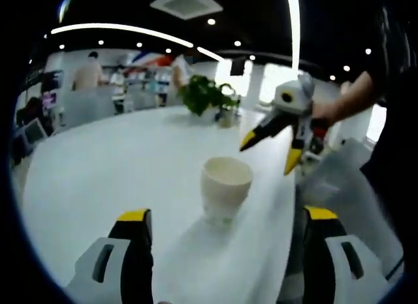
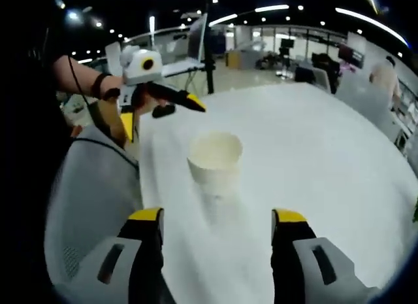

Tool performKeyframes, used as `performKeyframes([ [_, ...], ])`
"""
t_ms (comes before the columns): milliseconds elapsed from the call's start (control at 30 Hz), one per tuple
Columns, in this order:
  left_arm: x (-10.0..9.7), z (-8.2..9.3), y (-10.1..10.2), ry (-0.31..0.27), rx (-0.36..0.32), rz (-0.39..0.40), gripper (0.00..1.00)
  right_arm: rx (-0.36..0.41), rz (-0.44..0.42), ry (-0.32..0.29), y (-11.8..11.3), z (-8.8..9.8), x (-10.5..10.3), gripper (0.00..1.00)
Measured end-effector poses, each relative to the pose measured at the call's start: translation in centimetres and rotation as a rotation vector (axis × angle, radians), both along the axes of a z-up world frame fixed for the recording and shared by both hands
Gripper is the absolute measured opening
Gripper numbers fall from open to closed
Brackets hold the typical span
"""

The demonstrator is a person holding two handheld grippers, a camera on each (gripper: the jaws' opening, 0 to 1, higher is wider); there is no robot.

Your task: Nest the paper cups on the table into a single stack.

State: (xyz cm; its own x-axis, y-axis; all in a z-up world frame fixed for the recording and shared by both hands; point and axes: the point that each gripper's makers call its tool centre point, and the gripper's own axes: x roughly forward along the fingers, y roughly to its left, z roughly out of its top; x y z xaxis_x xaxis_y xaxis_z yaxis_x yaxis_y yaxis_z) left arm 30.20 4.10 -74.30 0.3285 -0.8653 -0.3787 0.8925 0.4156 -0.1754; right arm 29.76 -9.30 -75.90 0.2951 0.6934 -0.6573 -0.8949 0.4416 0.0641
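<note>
- Left gripper view, starting at the left: the white table (image 1: 98, 167) spread wide, with people standing far off behind it in the room.
- The left gripper (image 1: 225, 232) rose from the bottom edge, its two yellow-tipped jaws set wide apart and nothing between them.
- Just ahead of those jaws stood the paper cups (image 1: 225, 186), upright on the table near its edge, mouth up; whether this was one cup or several nested could not be told.
- Beyond the cups, a potted plant (image 1: 209, 95) sat further back on the table.
- Over on the right, the right gripper (image 1: 266, 153) hovered above the table edge, held by a person's hand (image 1: 323, 111), its yellow tips parted and gripping nothing, clear of the cups.
- Right gripper view, from the left: a grey mesh chair (image 2: 85, 186) stood beside the table.
- Above it the left gripper (image 2: 160, 118) was held out by a hand (image 2: 140, 98), jaws spread, empty, near the cups but apart from them.
- The paper cups (image 2: 215, 157) stood in the middle, on the table (image 2: 326, 160), just ahead of the right gripper (image 2: 215, 238).
- That gripper's jaws stood wide, nothing held, cups not touched.
</note>
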Motion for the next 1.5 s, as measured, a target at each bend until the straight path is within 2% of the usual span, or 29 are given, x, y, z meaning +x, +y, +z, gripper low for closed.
performKeyframes([
  [200,0.6,-1.0,-0.4,0.005,0.011,-0.009,0.92,0.023,0.004,0.001,0.5,-0.7,0.6,0.64],
  [467,1.4,-2.4,-1.5,-0.006,0.023,-0.027,0.84,0.038,0.037,0.011,1.2,-2.0,1.2,0.63],
  [600,1.5,-3.1,-2.2,0.001,0.025,-0.037,0.81,0.02,0.073,0.011,1.2,-2.8,1.4,0.62],
  [867,2.2,-3.9,-3.3,0.017,0.015,-0.04,0.78,0.035,0.114,0.016,1.6,-3.3,1.7,0.61],
  [1000,2.3,-4.5,-3.8,0.016,0.021,-0.054,0.74,0.042,0.139,0.015,2.2,-3.5,2.1,0.6],
  [1167,2.4,-4.3,-4.3,0.008,0.008,-0.065,0.7,0.043,0.178,0.006,2.9,-3.8,2.5,0.58],
  [1367,2.6,-4.7,-4.8,0.001,0.022,-0.082,0.68,0.055,0.212,0.017,3.5,-4.1,2.5,0.57],
  [1500,2.7,-4.8,-4.9,-0.03,0.05,-0.098,0.6,0.056,0.233,0.012,3.9,-4.2,2.6,0.56],
])
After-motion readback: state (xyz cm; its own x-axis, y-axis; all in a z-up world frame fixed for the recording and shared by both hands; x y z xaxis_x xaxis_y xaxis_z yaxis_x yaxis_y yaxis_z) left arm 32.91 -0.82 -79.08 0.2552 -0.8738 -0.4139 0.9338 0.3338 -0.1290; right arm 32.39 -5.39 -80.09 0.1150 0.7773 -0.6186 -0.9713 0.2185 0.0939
